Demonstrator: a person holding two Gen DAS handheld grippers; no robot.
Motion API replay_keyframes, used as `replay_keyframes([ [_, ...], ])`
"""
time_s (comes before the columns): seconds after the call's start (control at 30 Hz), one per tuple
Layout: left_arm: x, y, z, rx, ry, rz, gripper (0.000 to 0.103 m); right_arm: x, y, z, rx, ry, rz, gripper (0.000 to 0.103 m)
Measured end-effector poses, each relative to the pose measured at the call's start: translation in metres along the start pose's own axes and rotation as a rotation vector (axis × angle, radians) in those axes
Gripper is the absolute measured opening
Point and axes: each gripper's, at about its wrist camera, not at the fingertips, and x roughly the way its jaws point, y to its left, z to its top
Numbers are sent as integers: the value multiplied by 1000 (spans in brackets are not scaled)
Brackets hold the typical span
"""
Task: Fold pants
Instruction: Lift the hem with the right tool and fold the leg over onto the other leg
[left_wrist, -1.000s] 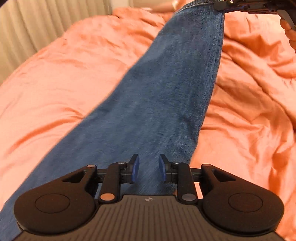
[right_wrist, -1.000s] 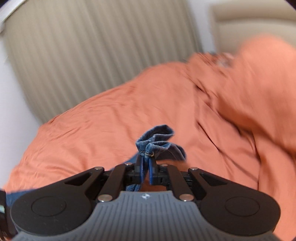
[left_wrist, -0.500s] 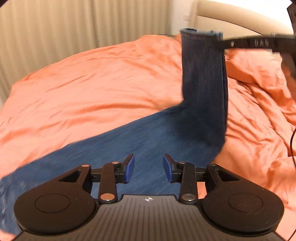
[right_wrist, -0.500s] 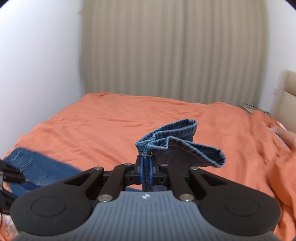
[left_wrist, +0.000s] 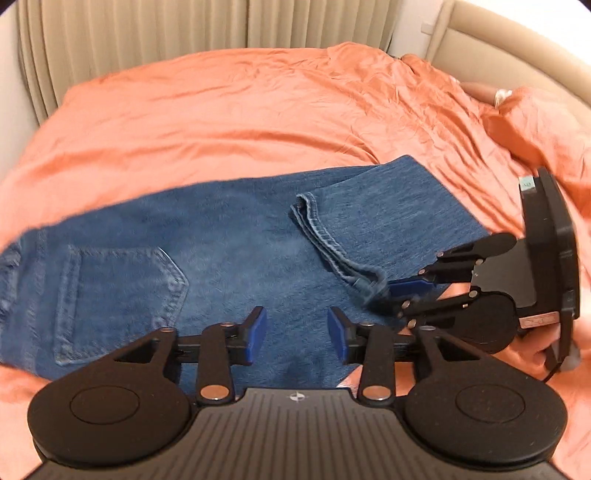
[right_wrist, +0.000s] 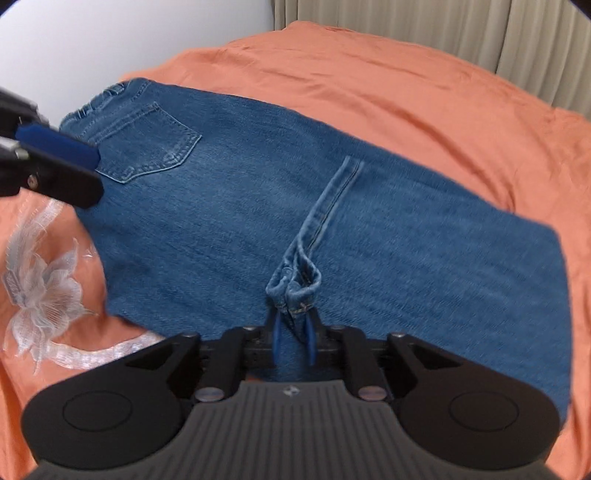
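Half a second on, the right gripper has swung the hem down onto the jeans, jaws clenched on it. Ahead of the left gripper, its jaws gaping and empty, jeans are lying on the bedspread. Releasing now is risking a crooked fold, since the hem is sitting bunched between the jaws.

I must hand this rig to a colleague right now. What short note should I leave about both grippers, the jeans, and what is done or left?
Left gripper: open, empty, hovering over the blue denim jeans, which lie on the orange bedspread.
Right gripper: shut on the leg hem, low over the thigh area.
Jeans: legs folded over toward the waist end; the hem lies across the middle, short of the back pocket.
Done: first lengthwise fold laid down.
Left: release the hem, smooth it, and probably fold once more.
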Motion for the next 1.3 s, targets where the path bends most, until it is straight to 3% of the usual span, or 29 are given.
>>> replay_keyframes([
  [0.13,16,15,-2,-103,-5,-97,53,-6,-15,4,47,-1,81,31],
  [0.37,63,28,12,-342,-9,-253,55,-32,-45,13,55,-58,0,39],
  [0.53,104,36,21,-456,1,-277,55,-39,-90,4,114,-78,-87,39],
  [0.7,144,37,22,-510,57,-299,53,-44,-136,-16,272,-73,-77,39],
  [0.83,161,41,21,-529,60,-326,52,-41,-154,-28,296,-73,-88,39],
  [0.87,164,43,22,-538,57,-331,40,-41,-158,-31,304,-80,-91,39],
  [0.93,161,41,23,-530,45,-306,22,-42,-166,-35,331,-95,-88,39],
  [1.03,140,22,31,-395,-46,-249,19,-43,-177,-40,359,-115,-104,39],
  [1.1,118,9,43,-296,-120,-245,8,-48,-184,-43,373,-128,-109,39],
  [1.2,85,-1,64,-167,-216,-251,7,-53,-190,-42,378,-156,-121,38],
  [1.3,83,0,76,-118,-212,-200,7,-56,-199,-36,396,-182,-122,36],
])
